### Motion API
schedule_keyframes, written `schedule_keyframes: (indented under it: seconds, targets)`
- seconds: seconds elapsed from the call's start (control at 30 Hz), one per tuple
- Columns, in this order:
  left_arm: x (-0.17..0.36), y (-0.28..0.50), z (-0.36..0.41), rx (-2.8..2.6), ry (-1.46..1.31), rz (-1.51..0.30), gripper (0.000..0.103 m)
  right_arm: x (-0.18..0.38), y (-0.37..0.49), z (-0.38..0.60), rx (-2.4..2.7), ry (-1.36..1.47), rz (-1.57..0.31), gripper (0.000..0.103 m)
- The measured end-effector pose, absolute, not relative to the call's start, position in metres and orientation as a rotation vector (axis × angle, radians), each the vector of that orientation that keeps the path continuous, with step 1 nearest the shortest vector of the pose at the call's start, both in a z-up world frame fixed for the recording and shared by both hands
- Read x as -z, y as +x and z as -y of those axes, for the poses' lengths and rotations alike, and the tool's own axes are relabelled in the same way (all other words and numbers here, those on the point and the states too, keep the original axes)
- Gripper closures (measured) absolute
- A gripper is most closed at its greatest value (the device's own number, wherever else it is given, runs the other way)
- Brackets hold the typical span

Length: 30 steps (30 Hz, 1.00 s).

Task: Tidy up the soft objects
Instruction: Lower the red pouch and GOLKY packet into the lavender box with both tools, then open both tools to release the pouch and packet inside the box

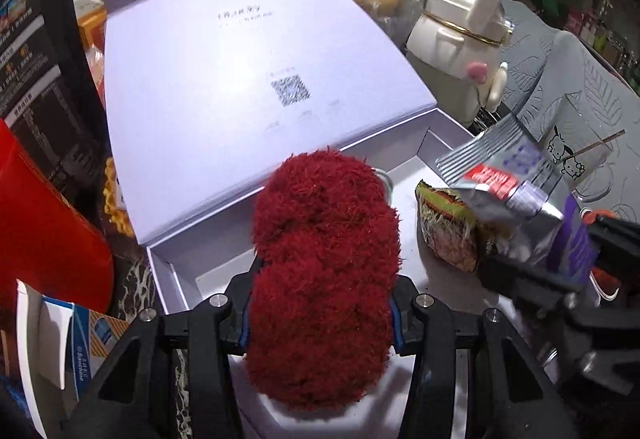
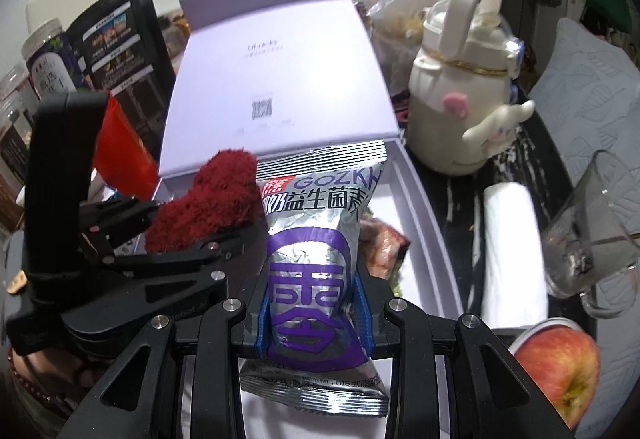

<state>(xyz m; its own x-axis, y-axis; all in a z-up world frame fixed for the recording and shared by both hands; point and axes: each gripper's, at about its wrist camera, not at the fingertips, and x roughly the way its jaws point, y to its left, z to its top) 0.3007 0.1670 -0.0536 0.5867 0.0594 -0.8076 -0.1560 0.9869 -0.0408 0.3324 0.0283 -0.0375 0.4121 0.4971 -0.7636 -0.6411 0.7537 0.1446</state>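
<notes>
Red fluffy toy [image 1: 324,279] and silver snack packet [image 2: 316,279] were each clamped in closed jaws above the open box [image 1: 404,159], neither deposited, one packet [image 1: 448,231] inside at 3 o'clock.

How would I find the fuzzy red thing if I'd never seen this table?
Look for the big pale purple box with its lid standing open. Just above its tray, the left gripper squeezes the fuzzy red thing. It's the only shaggy item; the silver snack bag beside it is shiny.

A dark marbled tabletop [image 2: 460,207] carries the open lavender box [image 2: 416,199], cream kettle [image 2: 456,111] and glass cup [image 2: 592,231].
</notes>
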Motion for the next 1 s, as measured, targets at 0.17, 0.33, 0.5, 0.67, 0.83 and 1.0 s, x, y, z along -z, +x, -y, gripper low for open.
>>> schedule_keyframes:
  seconds: [0.17, 0.33, 0.5, 0.67, 0.83, 1.0]
  targets:
    - [0.059, 0.304, -0.175, -0.125, -0.168, -0.974, 0.055, 0.05, 0.337, -0.034, -0.703, -0.192, -0.936, 0.07]
    - [0.062, 0.306, -0.17, -0.147, -0.123, -1.004, 0.055, 0.054, 0.339, -0.036, -0.71, -0.193, -0.953, 0.07]
    - [0.064, 0.312, -0.168, -0.175, -0.088, -1.027, 0.054, 0.054, 0.339, -0.038, -0.707, -0.197, -0.965, 0.07]
    - [0.07, 0.32, -0.158, -0.173, -0.08, -1.036, 0.051, 0.049, 0.337, -0.036, -0.687, -0.194, -0.955, 0.067]
    - [0.071, 0.321, -0.154, -0.183, -0.066, -1.046, 0.041, 0.043, 0.334, -0.034, -0.664, -0.196, -0.934, 0.062]
    - [0.069, 0.32, -0.149, -0.201, -0.046, -1.044, 0.023, 0.035, 0.33, -0.029, -0.637, -0.181, -0.921, 0.06]
